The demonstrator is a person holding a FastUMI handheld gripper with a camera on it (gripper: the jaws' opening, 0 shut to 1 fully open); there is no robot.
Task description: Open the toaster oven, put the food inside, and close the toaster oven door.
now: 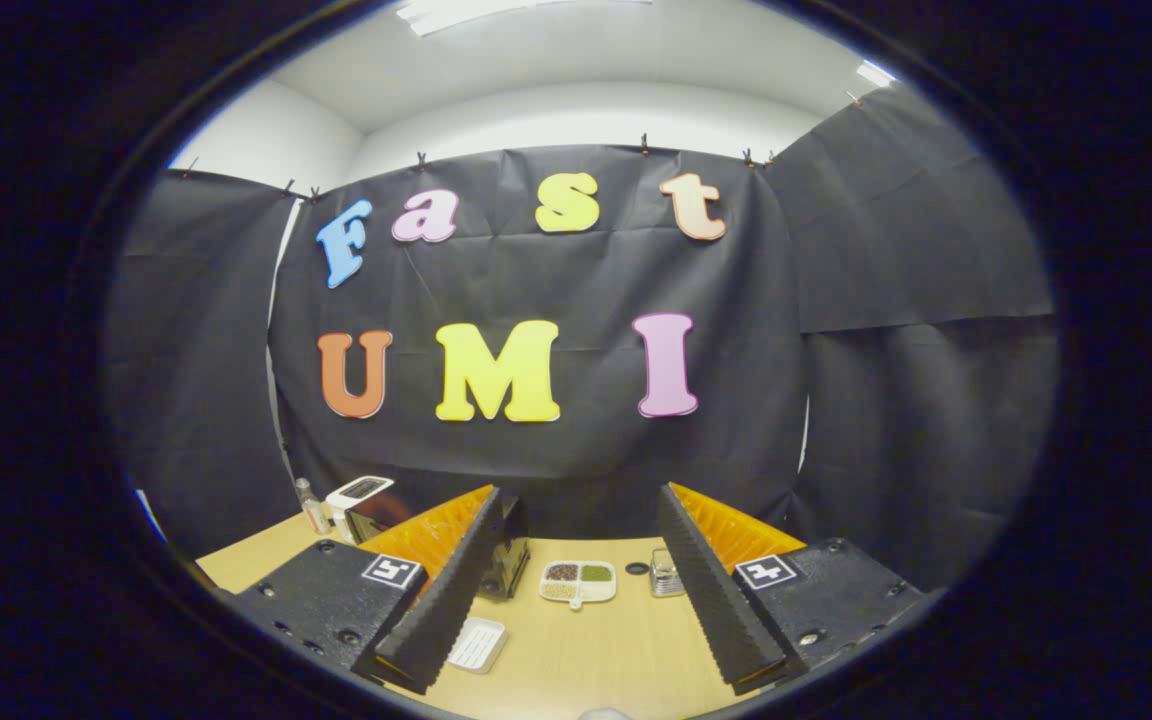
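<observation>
My tool (576, 590) is held above the table (586, 660), fingers spread wide apart and gripping nothing. The toaster oven (501, 555) stands far left, partly hidden behind my left finger. A divided dish (578, 582) lies between the fingers; a small white tray (477, 644) lies nearer.

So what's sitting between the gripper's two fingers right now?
In the gripper view, the open gripper holds nothing; ahead between its fingers, a divided dish of grains and a small white tray rest on the wooden table.
</observation>
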